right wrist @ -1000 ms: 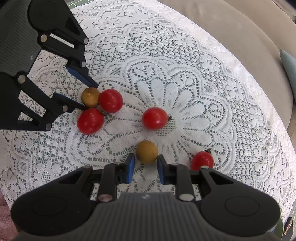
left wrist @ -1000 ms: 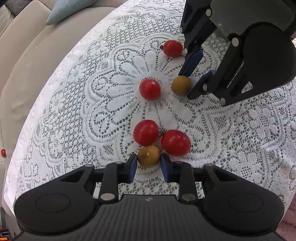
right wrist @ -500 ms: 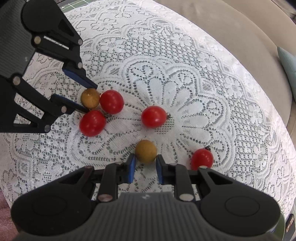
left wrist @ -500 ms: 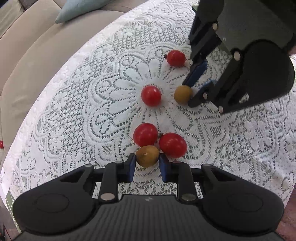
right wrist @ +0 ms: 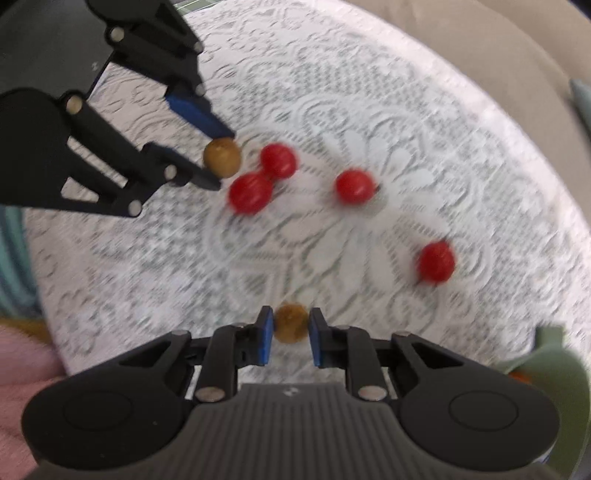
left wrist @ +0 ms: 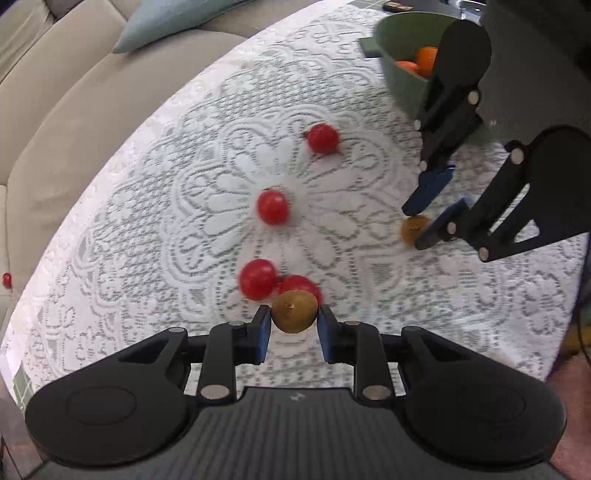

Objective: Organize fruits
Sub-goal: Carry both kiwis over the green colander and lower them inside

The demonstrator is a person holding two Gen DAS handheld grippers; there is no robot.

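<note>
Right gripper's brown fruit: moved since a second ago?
Yes. The brown fruit in the right gripper has shifted right, away from the middle red tomato it sat beside.

Four red tomatoes lie on the lace cloth: one [left wrist: 323,138] farthest out, one [left wrist: 272,206] in the middle, and two close together, one [left wrist: 257,278] to the left and one [left wrist: 301,286] partly hidden. A fifth small red one [left wrist: 6,279] sits off the desk by the sofa [left wrist: 55,110]. There are two brown fruits, one [left wrist: 294,311] between the left jaws and one [left wrist: 413,229] between the right jaws. One green bowl [left wrist: 397,70] holds at least two oranges [left wrist: 424,59]. One pale blue cushion [left wrist: 166,18].
</note>
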